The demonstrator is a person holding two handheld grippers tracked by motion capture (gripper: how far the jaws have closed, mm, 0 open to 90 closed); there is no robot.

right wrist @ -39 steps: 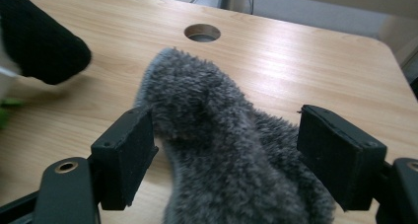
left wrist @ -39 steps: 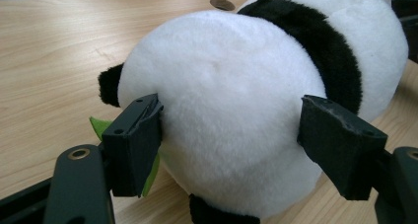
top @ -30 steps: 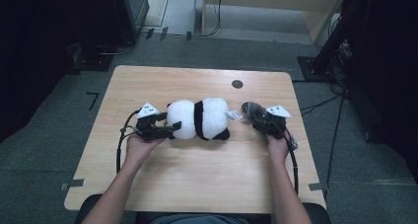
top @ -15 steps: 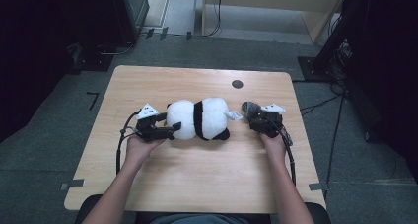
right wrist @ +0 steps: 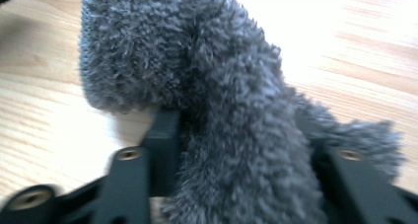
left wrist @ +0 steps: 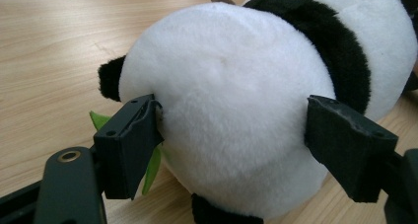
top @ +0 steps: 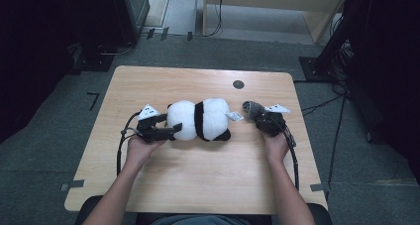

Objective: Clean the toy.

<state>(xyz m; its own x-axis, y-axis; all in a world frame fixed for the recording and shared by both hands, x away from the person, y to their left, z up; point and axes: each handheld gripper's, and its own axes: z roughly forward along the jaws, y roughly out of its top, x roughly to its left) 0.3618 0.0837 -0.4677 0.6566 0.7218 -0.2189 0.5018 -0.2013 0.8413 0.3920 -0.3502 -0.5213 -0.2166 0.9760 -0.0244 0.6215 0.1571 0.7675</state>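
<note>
Grey fuzzy sock (right wrist: 197, 91): right gripper (right wrist: 236, 145) jaws just closing, clamped on it. Left gripper (left wrist: 231, 145) pinches panda plush (left wrist: 231, 120); keep steady while lifting sock.

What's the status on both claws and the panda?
Left claw straddles plush panda, pads against its fur. Right claw just closed on grey fuzzy cloth. Panda lying on table. Nothing in the way.

The right gripper view is motion-blurred, and its lower edge crops the grey fuzzy cloth (right wrist: 231, 115). The plush panda's (left wrist: 236, 120) face is turned away; its far end runs past the left gripper view's right edge.
</note>
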